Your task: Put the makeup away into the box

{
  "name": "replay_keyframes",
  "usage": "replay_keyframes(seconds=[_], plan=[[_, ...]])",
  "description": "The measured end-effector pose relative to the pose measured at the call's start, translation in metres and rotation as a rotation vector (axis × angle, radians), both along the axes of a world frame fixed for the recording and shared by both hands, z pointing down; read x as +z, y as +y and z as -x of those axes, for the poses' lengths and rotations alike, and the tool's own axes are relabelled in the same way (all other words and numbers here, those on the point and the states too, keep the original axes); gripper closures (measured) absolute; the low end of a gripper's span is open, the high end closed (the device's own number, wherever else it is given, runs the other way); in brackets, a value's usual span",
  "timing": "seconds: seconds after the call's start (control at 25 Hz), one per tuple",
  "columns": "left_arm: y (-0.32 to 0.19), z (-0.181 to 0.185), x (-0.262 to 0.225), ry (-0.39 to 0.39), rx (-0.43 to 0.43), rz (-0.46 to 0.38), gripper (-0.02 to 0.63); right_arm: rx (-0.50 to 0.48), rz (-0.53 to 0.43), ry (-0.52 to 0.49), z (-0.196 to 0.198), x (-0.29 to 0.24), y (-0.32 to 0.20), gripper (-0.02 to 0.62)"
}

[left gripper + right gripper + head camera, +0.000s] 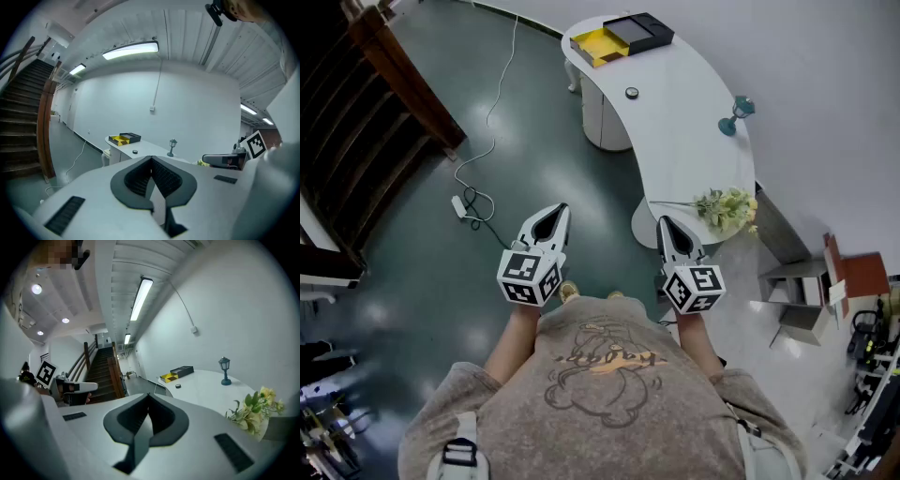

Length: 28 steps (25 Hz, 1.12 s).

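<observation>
We stand well back from desk (694,141), hence left tongs (553,214) and right tongs (666,225) both pinched together, empty, carried level. Small round makeup (632,93) sits on desk, near box (621,37). Approach needed first.

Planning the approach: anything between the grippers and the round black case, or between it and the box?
Nothing visible. The left gripper and right gripper, both shut, hang short of the white table; only bare tabletop lies between the round black case and the box. Flowers and lantern figurine sit off to the right.
</observation>
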<state>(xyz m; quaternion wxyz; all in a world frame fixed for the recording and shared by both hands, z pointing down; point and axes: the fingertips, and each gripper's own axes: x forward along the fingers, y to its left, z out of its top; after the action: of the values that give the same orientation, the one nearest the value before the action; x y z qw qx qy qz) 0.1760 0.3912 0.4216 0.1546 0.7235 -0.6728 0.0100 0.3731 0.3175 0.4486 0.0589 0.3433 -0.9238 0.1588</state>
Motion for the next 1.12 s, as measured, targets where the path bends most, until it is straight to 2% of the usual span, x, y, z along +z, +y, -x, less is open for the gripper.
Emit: replay_keyframes(seconds=[0.28, 0.8, 1.12], plan=[[0.001, 0.003, 0.004, 0.004, 0.013, 0.013, 0.584, -0.025, 0.032, -0.009, 0.019, 0.005, 0.006, 0.594], [-0.002, 0.037, 0.013, 0.004, 0.106, 0.027, 0.584, 0.003, 0.062, 0.026, 0.067, 0.025, 0.019, 0.592], [-0.018, 0.066, 0.021, 0.023, 0.105, 0.04, 0.584, -0.02, 0.075, 0.033, 0.101, 0.027, 0.004, 0.592]])
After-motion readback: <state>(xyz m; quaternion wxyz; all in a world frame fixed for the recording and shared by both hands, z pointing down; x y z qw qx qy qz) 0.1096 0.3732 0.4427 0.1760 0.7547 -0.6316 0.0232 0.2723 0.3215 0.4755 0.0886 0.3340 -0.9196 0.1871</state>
